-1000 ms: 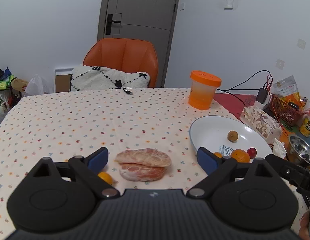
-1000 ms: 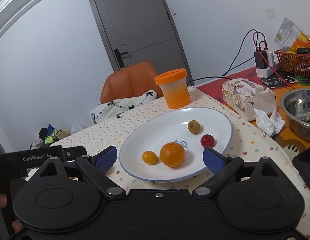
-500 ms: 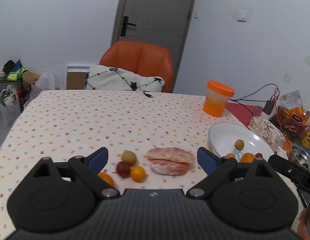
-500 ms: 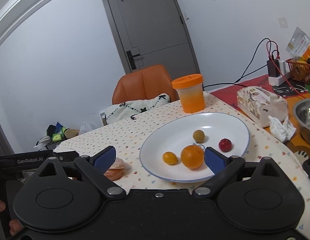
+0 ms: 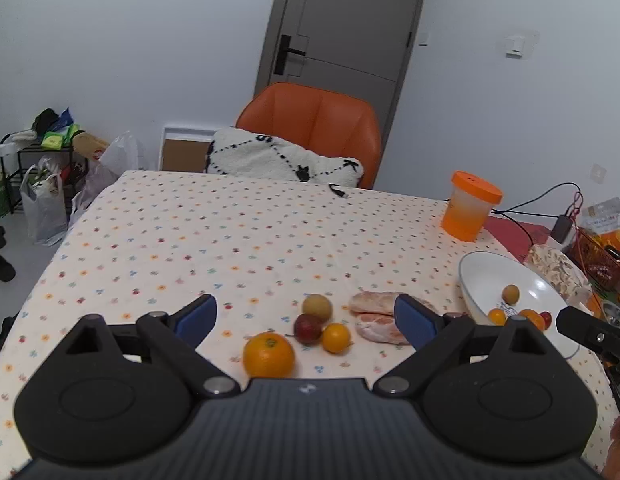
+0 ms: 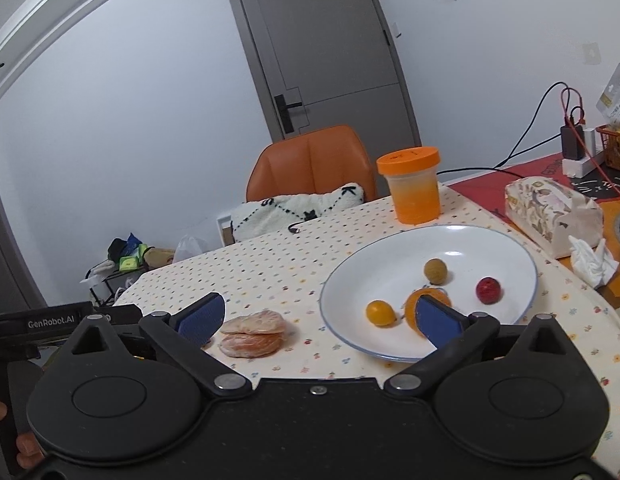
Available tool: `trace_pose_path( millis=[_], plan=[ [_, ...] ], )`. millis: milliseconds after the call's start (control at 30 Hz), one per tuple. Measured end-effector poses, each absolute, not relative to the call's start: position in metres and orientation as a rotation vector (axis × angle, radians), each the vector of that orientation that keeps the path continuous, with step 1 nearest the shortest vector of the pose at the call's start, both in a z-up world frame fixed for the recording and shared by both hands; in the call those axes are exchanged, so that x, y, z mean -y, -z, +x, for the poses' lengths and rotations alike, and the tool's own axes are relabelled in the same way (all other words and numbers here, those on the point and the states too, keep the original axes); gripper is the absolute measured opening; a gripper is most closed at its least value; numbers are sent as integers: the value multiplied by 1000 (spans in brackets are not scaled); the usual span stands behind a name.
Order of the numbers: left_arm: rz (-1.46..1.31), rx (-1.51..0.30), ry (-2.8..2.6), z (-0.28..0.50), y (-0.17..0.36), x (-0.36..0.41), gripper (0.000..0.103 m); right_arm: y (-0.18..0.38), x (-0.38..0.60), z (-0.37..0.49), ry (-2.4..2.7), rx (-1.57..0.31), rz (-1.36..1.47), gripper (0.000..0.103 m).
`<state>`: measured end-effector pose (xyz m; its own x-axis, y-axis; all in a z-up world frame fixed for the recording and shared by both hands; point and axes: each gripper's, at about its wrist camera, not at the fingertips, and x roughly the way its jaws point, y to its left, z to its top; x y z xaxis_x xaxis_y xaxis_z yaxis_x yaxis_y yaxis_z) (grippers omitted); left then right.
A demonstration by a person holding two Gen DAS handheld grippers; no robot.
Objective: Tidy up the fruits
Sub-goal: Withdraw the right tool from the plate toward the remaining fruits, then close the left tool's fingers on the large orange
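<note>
On the dotted tablecloth lie an orange (image 5: 268,354), a dark red fruit (image 5: 307,329), a small yellow fruit (image 5: 336,337) and a tan round fruit (image 5: 317,307), with peeled citrus pieces (image 5: 374,314) (image 6: 251,333) to their right. My left gripper (image 5: 305,314) hovers open above this cluster, nothing between its fingers. The white plate (image 6: 506,248) (image 5: 480,276) holds a yellow fruit (image 6: 380,313), an orange (image 6: 414,308), a tan fruit (image 6: 435,271) and a red fruit (image 6: 488,290). My right gripper (image 6: 320,316) is open near the plate's front rim, its jaws still opening and empty.
An orange-lidded cup (image 6: 414,188) stands behind the plate. A patterned tissue pack (image 6: 550,212) and crumpled tissue (image 6: 590,260) lie to the right, with cables and a basket beyond. An orange chair (image 5: 310,128) with a cushion sits at the table's far side.
The left gripper has shifted left, bringing the loose fruit cluster into view between its fingers. The right gripper drew back and left, so the peeled citrus now shows, and its jaws widened.
</note>
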<state>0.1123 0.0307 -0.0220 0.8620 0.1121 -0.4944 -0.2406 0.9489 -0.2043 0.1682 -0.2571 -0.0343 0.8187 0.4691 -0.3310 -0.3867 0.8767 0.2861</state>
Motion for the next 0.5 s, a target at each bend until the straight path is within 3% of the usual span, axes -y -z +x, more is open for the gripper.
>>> trace_pose_path(
  millis=[500],
  plan=[
    [-302, -545, -211, 111, 48, -54, 94, 42, 226, 172, -511, -464, 159, 103]
  ],
)
